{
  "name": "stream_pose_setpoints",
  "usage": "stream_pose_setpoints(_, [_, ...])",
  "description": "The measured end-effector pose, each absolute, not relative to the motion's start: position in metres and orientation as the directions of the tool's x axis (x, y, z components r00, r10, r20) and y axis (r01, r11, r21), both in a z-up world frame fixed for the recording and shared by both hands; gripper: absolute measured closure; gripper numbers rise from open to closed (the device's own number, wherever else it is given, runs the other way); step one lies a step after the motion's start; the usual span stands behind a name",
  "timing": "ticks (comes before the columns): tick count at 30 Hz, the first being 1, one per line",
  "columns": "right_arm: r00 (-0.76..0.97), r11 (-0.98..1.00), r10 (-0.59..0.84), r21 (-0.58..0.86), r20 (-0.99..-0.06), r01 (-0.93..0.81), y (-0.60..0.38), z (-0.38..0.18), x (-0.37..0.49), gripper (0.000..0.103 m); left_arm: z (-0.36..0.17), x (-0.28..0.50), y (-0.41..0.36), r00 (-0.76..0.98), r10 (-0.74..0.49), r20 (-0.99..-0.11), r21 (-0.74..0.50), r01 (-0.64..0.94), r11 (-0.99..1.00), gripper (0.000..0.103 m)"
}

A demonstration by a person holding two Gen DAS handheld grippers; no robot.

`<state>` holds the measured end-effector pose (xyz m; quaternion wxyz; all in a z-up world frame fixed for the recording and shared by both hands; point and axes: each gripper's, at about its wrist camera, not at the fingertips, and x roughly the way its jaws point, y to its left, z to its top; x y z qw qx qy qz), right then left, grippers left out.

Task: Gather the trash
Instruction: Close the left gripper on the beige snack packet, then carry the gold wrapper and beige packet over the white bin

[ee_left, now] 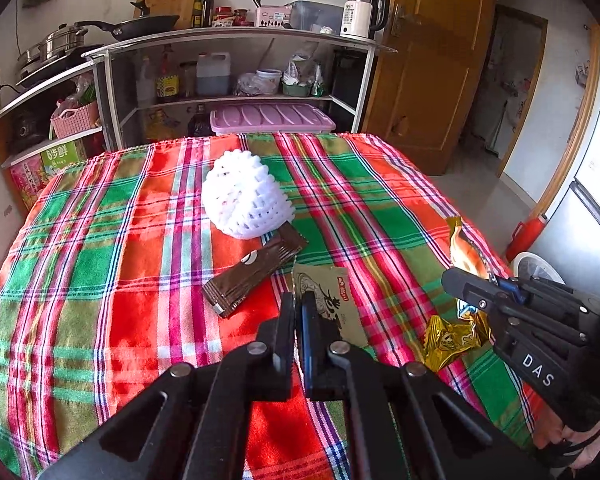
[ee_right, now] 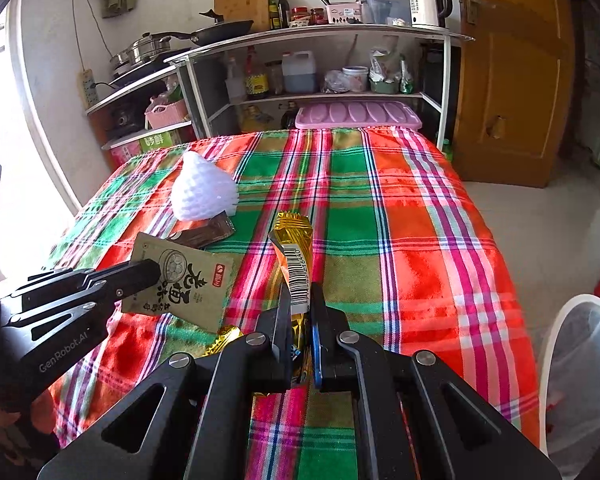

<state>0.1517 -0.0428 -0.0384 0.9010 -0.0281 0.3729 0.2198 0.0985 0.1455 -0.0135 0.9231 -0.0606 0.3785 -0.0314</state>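
Observation:
My left gripper (ee_left: 299,312) is shut on a tan sauce packet (ee_left: 332,300), seen lifted above the cloth in the right wrist view (ee_right: 184,284). My right gripper (ee_right: 302,308) is shut on a gold snack wrapper (ee_right: 294,252), which stands up from its jaws; it also shows in the left wrist view (ee_left: 466,252). A second crumpled gold wrapper (ee_left: 452,340) lies under the right gripper (ee_left: 456,280). A white foam fruit net (ee_left: 244,196) and a brown wrapper (ee_left: 256,268) lie on the plaid cloth beyond the left gripper.
The plaid-covered table (ee_right: 420,240) fills both views. A white bin with a clear liner (ee_right: 580,376) stands on the floor at the table's right. Kitchen shelves (ee_right: 320,64) stand behind the table, a wooden door (ee_right: 512,72) at the right.

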Motion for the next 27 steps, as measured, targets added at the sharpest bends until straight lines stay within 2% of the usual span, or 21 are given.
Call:
stream_pose_setpoints(11, [0.671,0.920,0.356,0.119,-0.650,-0.373,-0.068,-0.022,0.148,0.096,0.012,0.094,0.118,0.755,-0.174,-0.632,-0.160,0.093,0.983,0.100])
stream_pose_setpoints(18, [0.701,0.932,0.337,0.118,-0.629,-0.342,-0.090,-0.012,0.142,0.096,0.018,0.099,0.099,0.755,-0.208,-0.622,-0.172,0.128,0.977,0.100])
stream_pose_setpoints(27, [0.743,0.963,0.258,0.103,-0.618,-0.249,-0.141,-0.006,0.132,0.096,0.027,0.106,0.038,0.740,-0.285,-0.610,-0.154,0.242,0.958,0.100])
